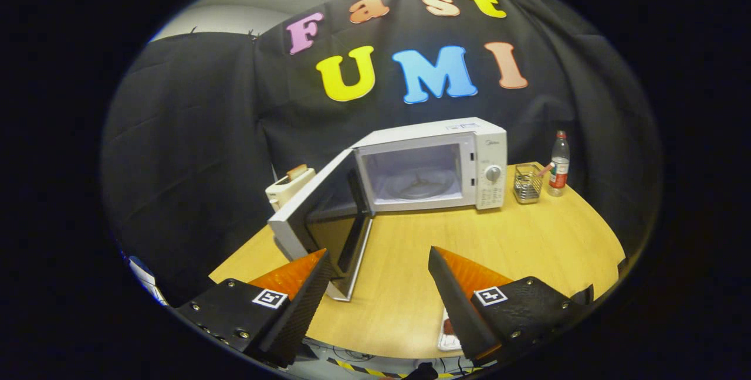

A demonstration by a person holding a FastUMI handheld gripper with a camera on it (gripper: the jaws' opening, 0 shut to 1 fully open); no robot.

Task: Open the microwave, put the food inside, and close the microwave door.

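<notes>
Door (320, 221) of the microwave (434, 163) stands swung wide – cavity exposed for loading; gripper (378, 268) fingers spread, holding nothing; food (apparently a tray (449, 333) at the worktop (528, 245) edge) lies beneath the right finger.

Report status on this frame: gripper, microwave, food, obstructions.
Gripper open, nothing held, over the table. Microwave door swung wide, cavity bare. Food tray partly hidden behind the right finger. Door edge near left finger.

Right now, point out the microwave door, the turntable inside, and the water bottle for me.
microwave door (317, 216), gripper view, on its inner face, swung open.
turntable (419, 185), gripper view, on the glass plate inside the cavity.
water bottle (560, 164), gripper view, on its body.
gripper (378, 263), gripper view, fingers open, holding nothing.
</notes>
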